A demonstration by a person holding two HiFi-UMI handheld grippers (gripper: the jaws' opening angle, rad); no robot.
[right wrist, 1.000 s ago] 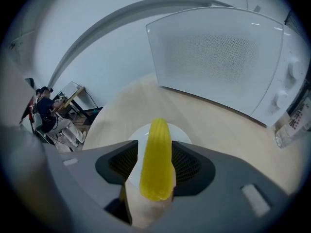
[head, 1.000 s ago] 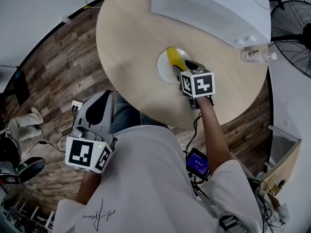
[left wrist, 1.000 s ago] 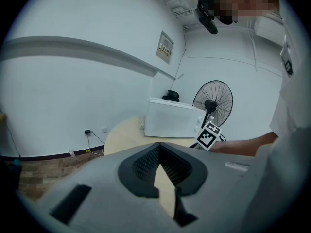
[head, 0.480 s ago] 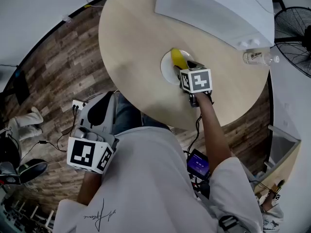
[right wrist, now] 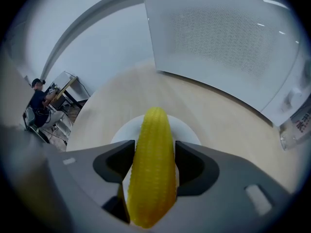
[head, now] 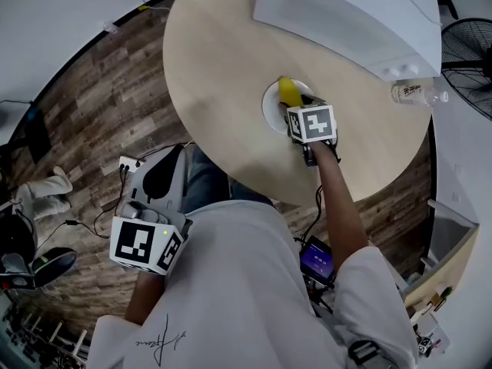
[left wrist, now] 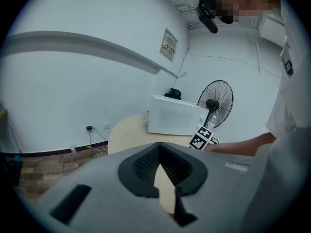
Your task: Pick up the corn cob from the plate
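Observation:
A yellow corn cob (head: 287, 91) lies on a small white plate (head: 270, 108) near the middle of the round wooden table (head: 223, 68). My right gripper (head: 295, 104) points steeply down over the plate. In the right gripper view the corn cob (right wrist: 154, 169) runs lengthwise between the two pads of the right gripper (right wrist: 154, 154), over the plate (right wrist: 188, 130). The jaws are opening and stand wide, close along the cob's sides. My left gripper (head: 157, 167) hangs off the table's near edge, above the floor. In its own view the left gripper (left wrist: 159, 147) has its tips together, with nothing in them.
A large white box (head: 346, 14) stands at the table's far side, with a clear plastic bottle (head: 415, 92) beside it. A floor fan (head: 469, 44) stands off to the right. The floor is wood planks, with cables and gear at the left.
The right gripper has sunk towards the plate and now straddles the corn cob. The left gripper has stayed where it was.

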